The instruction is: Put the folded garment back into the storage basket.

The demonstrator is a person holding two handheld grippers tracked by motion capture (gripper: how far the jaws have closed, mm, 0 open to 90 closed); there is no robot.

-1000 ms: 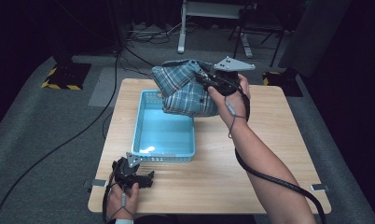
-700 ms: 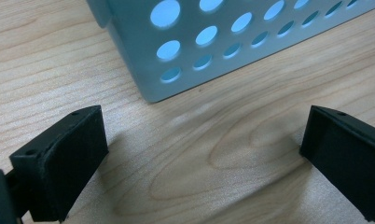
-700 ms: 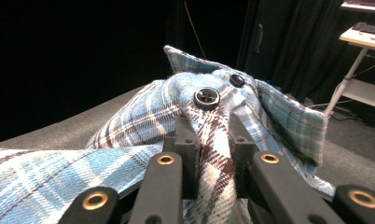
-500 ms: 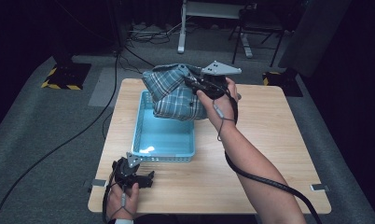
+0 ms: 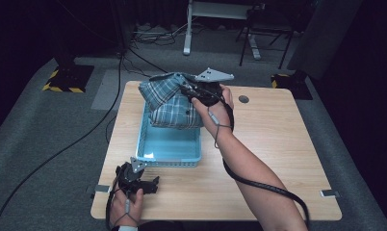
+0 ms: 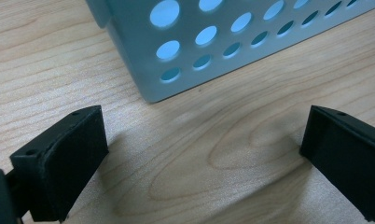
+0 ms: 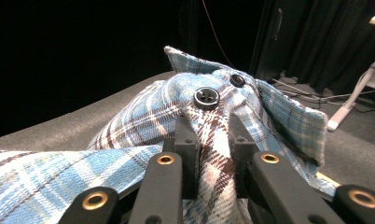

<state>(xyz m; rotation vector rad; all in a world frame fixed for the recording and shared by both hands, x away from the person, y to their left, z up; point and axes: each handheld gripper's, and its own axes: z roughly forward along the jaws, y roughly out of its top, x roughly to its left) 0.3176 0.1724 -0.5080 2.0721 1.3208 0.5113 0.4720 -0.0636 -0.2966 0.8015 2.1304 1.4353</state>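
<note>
- The table (image 5: 278, 144) is light wood and spreads across the middle of the high view, with dark grey floor around it.
- The plaid shirt (image 5: 170, 98), folded into a bundle of blue, white and brown checks, hangs just above centre in the high view, over the far end of the basket. In the right gripper view its collar sits in the upper middle of the frame, with 2 dark buttons just above the jaws.
- The basket (image 5: 168, 144) is a light blue plastic tray left of centre on the table. Its wall has round holes, seen at the top of the left gripper view.
- The right gripper (image 5: 191, 90) sits at the upper middle of the high view, at the shirt's right edge. Its 2 jaws are pinched tight on a fold of the cloth near the collar.
- The left gripper (image 5: 150, 183) rests low on the table at the lower left of the high view, just beside the basket's near corner. Its 2 jaws stand wide apart with bare wood between them.
</note>
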